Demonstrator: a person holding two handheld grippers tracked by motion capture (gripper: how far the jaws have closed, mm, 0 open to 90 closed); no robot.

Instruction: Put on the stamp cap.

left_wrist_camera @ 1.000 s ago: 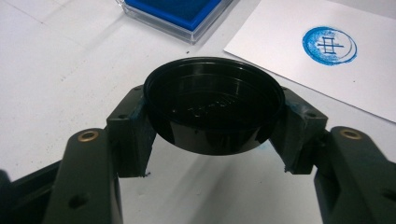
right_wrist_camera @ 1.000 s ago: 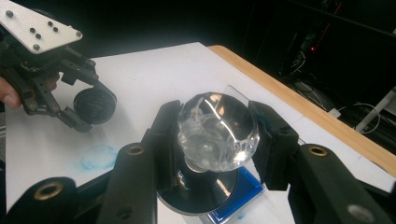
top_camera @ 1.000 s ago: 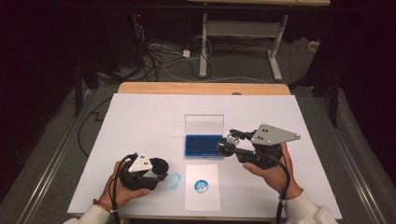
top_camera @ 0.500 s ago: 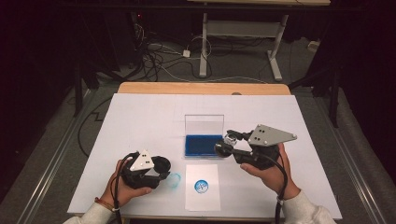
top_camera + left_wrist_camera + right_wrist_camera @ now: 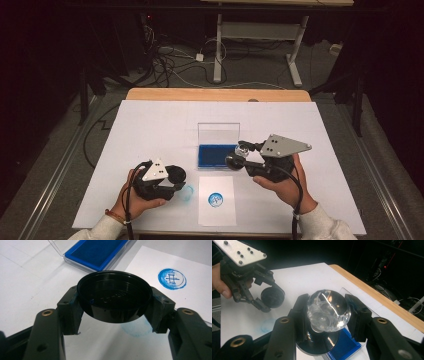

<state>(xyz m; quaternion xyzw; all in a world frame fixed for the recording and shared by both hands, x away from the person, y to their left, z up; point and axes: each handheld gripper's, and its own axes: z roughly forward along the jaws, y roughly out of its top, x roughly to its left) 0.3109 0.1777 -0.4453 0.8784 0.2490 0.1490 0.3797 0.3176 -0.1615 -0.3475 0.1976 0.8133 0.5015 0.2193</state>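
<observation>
1. Gripping a round black plastic cap (image 5: 114,298), the left gripper (image 5: 172,181) sits in the lower left of the high view, its jaws pinching the cap from both sides; in the left gripper view the cap lies at centre frame with its hollow inside facing the camera.
2. Right of centre in the high view, the right gripper (image 5: 239,155) has its jaws clamped on the clear faceted knob (image 5: 328,310) of a round stamp whose black disc base (image 5: 319,343) shows below the knob in the right gripper view.
3. The stamp is held over the right edge of the open blue ink pad (image 5: 217,155), which lies in a clear plastic case at mid-frame of the high view with its lid standing up behind it; whether the stamp touches the pad cannot be told.
4. A small white paper sheet (image 5: 217,212) lies just below the ink pad in the high view and bears a round blue stamped mark (image 5: 215,199).
5. A faint blue smudge (image 5: 187,193) marks the white table cover (image 5: 150,130) just right of the left gripper, between it and the paper sheet.
6. Each gripper is held in a hand, the left hand (image 5: 131,200) at lower left and the right hand (image 5: 286,187) at lower right of the high view.
</observation>
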